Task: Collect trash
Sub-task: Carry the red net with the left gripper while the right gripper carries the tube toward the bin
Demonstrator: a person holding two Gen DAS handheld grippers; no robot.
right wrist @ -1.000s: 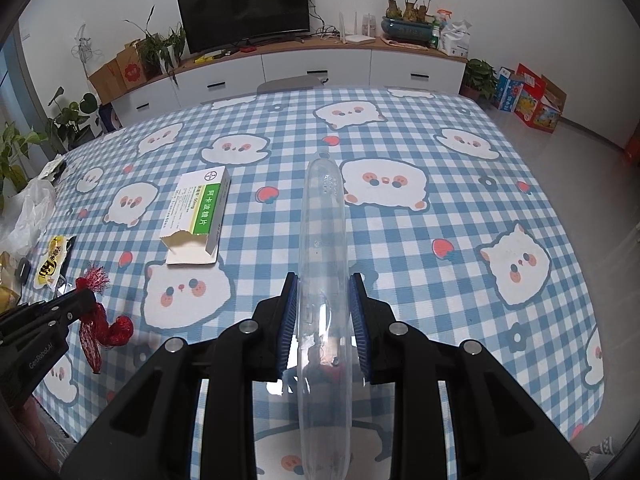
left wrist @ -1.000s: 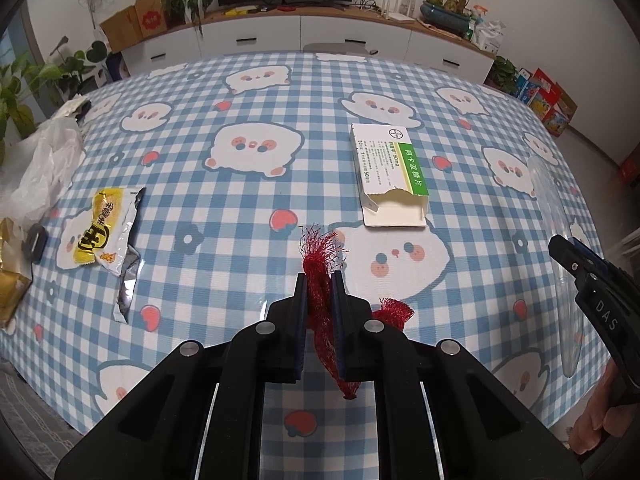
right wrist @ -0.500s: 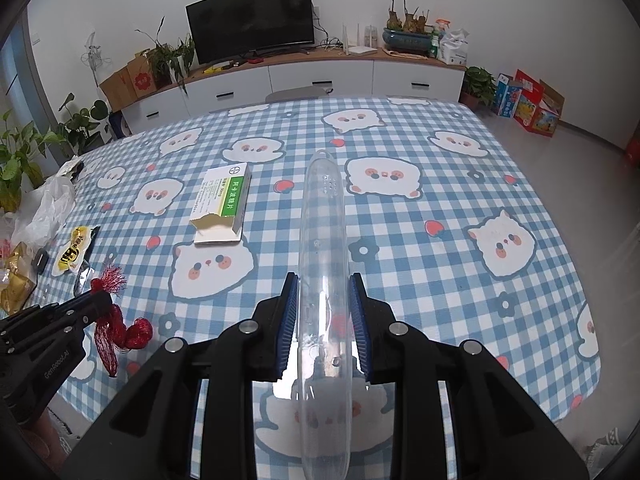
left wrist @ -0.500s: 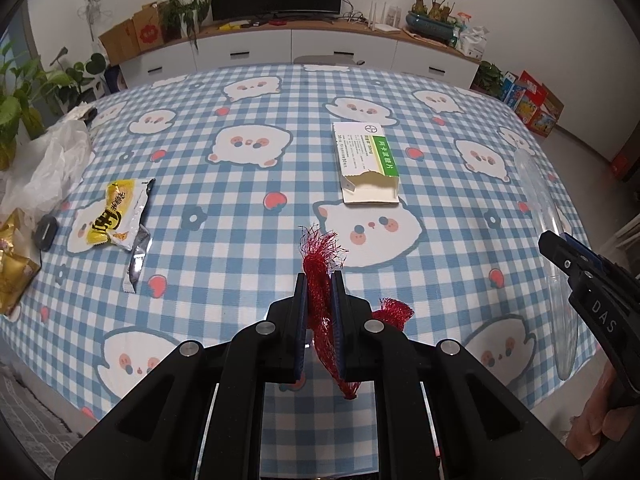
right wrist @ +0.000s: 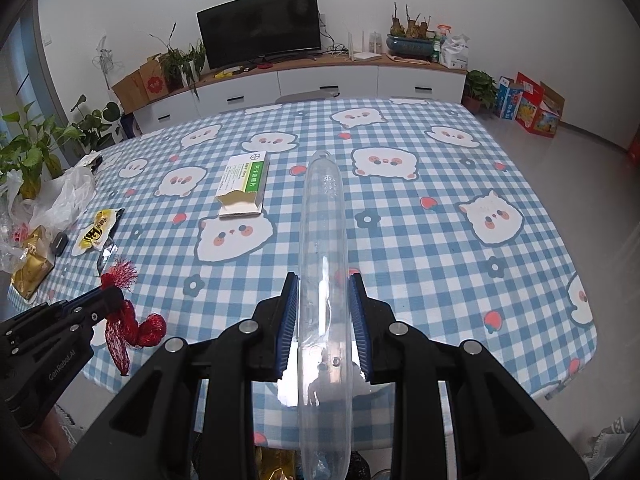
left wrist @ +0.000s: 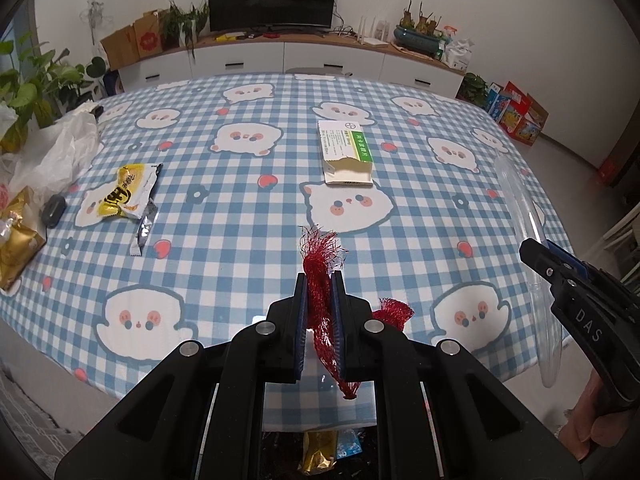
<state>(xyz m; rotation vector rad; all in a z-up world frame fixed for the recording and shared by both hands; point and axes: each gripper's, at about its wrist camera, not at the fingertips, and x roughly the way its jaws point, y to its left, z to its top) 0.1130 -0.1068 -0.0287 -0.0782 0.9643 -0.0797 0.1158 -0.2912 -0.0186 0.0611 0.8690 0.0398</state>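
Our left fingers (left wrist: pixel 301 304) are pinching a bunch of red mesh netting (left wrist: pixel 320 280), its frayed top sticking up above the tips and a tail hanging below, held above the near edge of the desk (left wrist: pixel 240 184); seen from the right wrist, the left gripper (right wrist: pixel 107 299) holds that netting out over the desk's near left corner. Our right fingers (right wrist: pixel 289 312) are clamped on a long clear plastic tube (right wrist: pixel 323 240), which runs forward between them over the blue checked cloth and back toward us past the gripper; the right gripper (right wrist: pixel 322 280) sits just off the near edge too. Farther out on the desk lies an opened green-and-white medicine box (left wrist: pixel 346 152), flat and well apart from both grippers. To the left rests a yellow snack wrapper (left wrist: pixel 127 192), and beyond it, at the desk's left edge, a white plastic bag (left wrist: pixel 60 152) and a gold foil packet (left wrist: pixel 18 244).
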